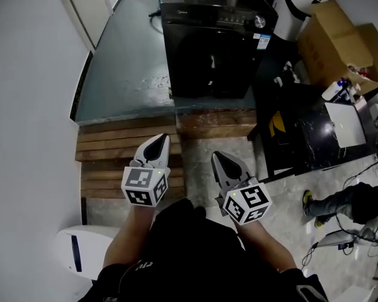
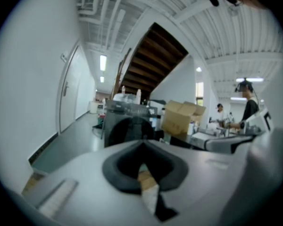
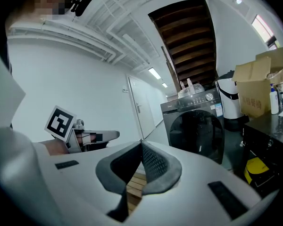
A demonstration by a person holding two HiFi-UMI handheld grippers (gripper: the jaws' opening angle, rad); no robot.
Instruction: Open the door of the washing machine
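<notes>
A black front-loading washing machine stands on the raised grey floor ahead, its round door closed. It also shows in the left gripper view as the washing machine and in the right gripper view as the washing machine. My left gripper is shut and empty, over the wooden step well short of the machine. My right gripper is shut and empty too, beside it over the pale floor. Both point toward the machine. Left gripper tips and right gripper tips meet with nothing between.
Wooden slat steps lead up to the grey platform. A black table with clutter stands at right, cardboard boxes behind it. A white wall runs along the left. A person's leg lies at right, with cables.
</notes>
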